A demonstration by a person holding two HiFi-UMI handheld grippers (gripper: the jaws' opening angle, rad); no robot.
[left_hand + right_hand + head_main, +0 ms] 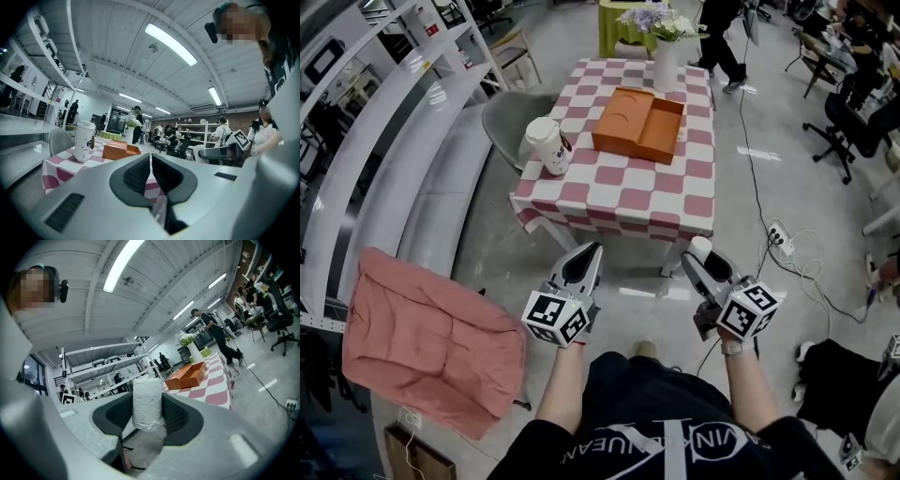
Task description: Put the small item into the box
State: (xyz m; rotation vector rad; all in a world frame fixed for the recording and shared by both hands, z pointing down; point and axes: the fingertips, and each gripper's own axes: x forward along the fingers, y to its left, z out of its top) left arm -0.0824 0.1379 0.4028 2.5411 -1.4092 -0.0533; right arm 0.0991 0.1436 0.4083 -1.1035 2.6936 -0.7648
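The right gripper (148,423) is clamped on the small item (147,401), a white wrapped roll that stands upright between its jaws and pokes out past their tips. The left gripper (151,165) has its jaws pressed together with nothing between them. Both grippers are held side by side short of the table (619,195), off its near edge and above the floor, so the item is well apart from the table top. On the table there is one orange box (637,124), open with two compartments. One white cup (548,145) stands at the table's left edge, and one vase (665,64) of flowers stands at the table's far side, beyond the box.
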